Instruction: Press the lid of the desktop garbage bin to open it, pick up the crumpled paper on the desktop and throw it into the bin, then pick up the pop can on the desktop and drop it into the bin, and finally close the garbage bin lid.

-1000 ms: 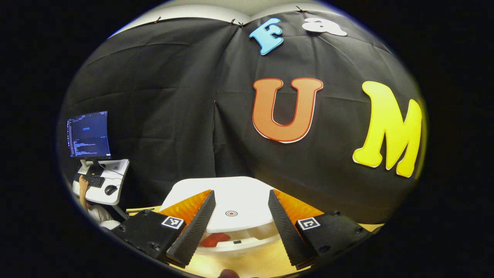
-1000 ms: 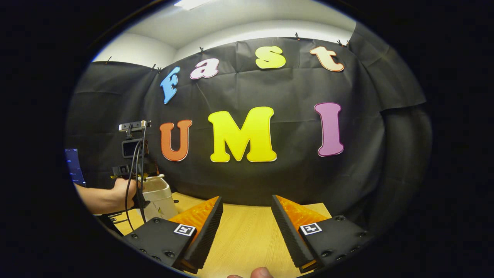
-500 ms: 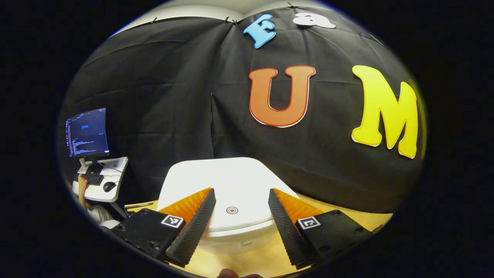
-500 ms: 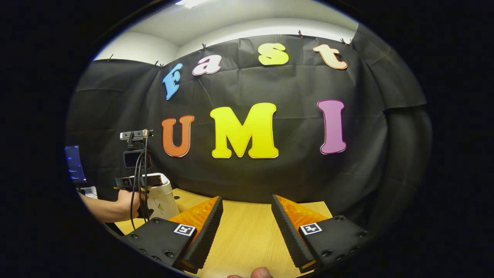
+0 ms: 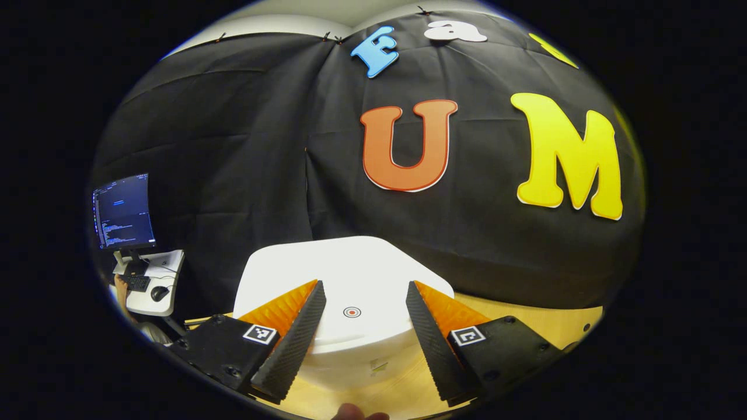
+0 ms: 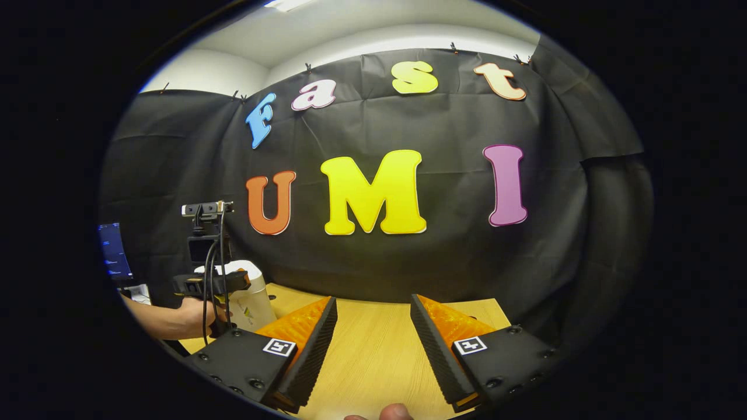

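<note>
White, smooth plastic: the bin lid (image 5: 350,274), ajar a second ago with red showing inside, now lies shut under the released left claw (image 5: 362,344), so the task looks done. The rounded bin (image 6: 248,297) stands by the wood-grain counter's (image 6: 373,350) left edge; the right claw (image 6: 373,350) hangs released.

Your left gripper view is looking forward, close over the closed white bin lid (image 5: 350,274), facing the booth wall. Your right gripper view is sitting farther right, looking low across the bench (image 6: 373,350). Both are sharing the bin (image 6: 248,297) and the wall.
</note>
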Tool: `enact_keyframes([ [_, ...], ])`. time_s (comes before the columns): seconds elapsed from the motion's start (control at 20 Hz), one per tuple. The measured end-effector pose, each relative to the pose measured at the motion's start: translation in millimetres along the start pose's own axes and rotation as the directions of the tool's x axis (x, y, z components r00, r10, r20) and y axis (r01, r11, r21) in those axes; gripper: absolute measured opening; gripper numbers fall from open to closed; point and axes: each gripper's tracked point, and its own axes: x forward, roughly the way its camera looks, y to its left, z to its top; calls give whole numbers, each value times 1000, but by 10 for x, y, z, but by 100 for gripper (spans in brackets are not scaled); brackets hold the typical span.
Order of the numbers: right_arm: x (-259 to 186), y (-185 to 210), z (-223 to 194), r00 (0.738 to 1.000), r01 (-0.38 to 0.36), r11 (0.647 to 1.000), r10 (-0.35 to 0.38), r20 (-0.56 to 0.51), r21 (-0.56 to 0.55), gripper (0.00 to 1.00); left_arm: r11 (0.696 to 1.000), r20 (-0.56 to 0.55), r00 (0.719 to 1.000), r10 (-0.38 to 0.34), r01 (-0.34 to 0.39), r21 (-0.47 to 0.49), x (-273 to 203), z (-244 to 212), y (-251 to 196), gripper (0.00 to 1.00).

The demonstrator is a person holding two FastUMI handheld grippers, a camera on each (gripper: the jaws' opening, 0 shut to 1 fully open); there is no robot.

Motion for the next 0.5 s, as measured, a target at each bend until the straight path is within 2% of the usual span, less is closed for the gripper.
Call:
enact_keyframes([
  [0.3, 67, 58, 169, 997, 51, 999, -52, 55, 5, 83, 994, 39, 993, -110, 110, 17, -76, 91, -9, 92],
  [0.4, 77, 106, 213, 995, 68, 998, -68, 70, 0, 83, 988, 74, 985, -155, 153, 32, -164, 257, -48, 92],
  [0.5, 78, 181, 271, 993, 81, 997, -80, 87, -10, 83, 973, 114, 966, -230, 225, 58, -331, 446, -116, 92],
])
